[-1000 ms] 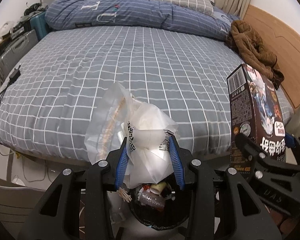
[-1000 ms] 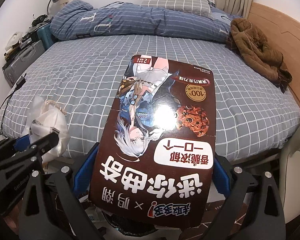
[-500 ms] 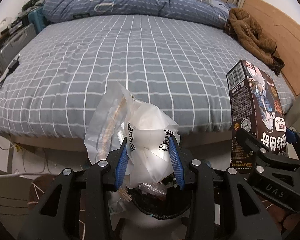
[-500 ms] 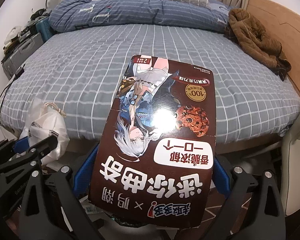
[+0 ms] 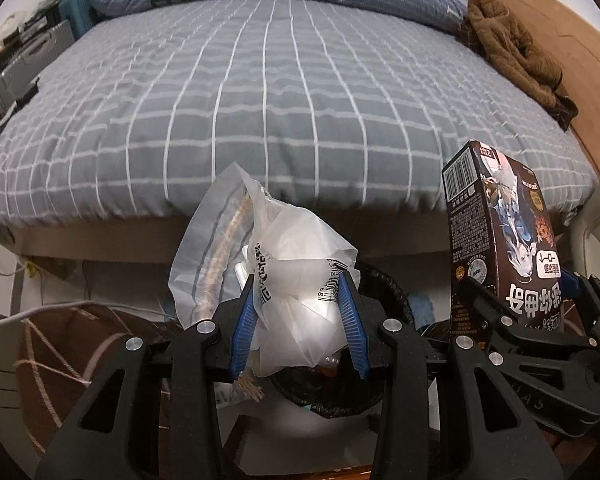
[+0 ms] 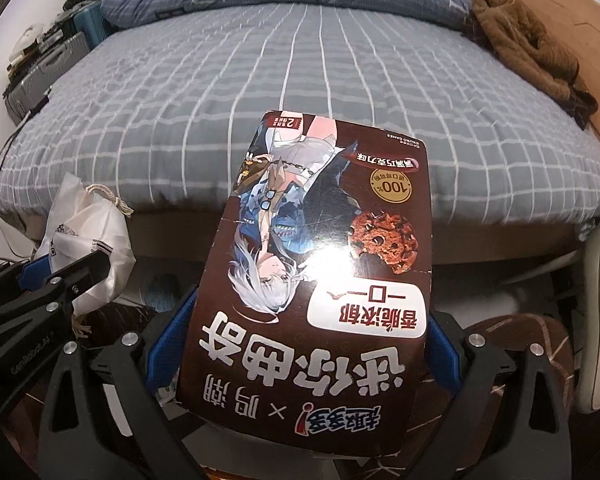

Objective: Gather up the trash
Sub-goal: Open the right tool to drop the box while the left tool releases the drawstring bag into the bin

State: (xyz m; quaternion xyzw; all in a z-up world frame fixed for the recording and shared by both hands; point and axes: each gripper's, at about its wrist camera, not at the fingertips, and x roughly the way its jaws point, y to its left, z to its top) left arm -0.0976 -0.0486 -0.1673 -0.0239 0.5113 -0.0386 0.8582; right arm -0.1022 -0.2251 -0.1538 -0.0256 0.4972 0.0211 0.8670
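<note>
Both loads look ready to drop: the left gripper point(image 5: 298, 320) is clamped on a crumpled plastic bag point(image 5: 300, 280) just above a black-lined bin point(image 5: 384, 292) near the bed point(image 5: 280, 100), which only the left view shows, while the right gripper point(image 6: 302, 344) pinches a cookie box point(image 6: 320, 260) whose front only the right view shows.

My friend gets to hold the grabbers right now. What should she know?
Left gripper: shut on the crumpled white plastic bag.
Right gripper: shut on the brown cookie box, held by its side edges with the print upside down.
Where things are: both pieces hang in front of the foot of the bed. The bin with the black liner sits below the left gripper, already holding some rubbish.
Done: both pieces picked up and brought to the bin.
Left: open each gripper over the bin so the bag and the box drop in. Neither has been let go yet.
</note>
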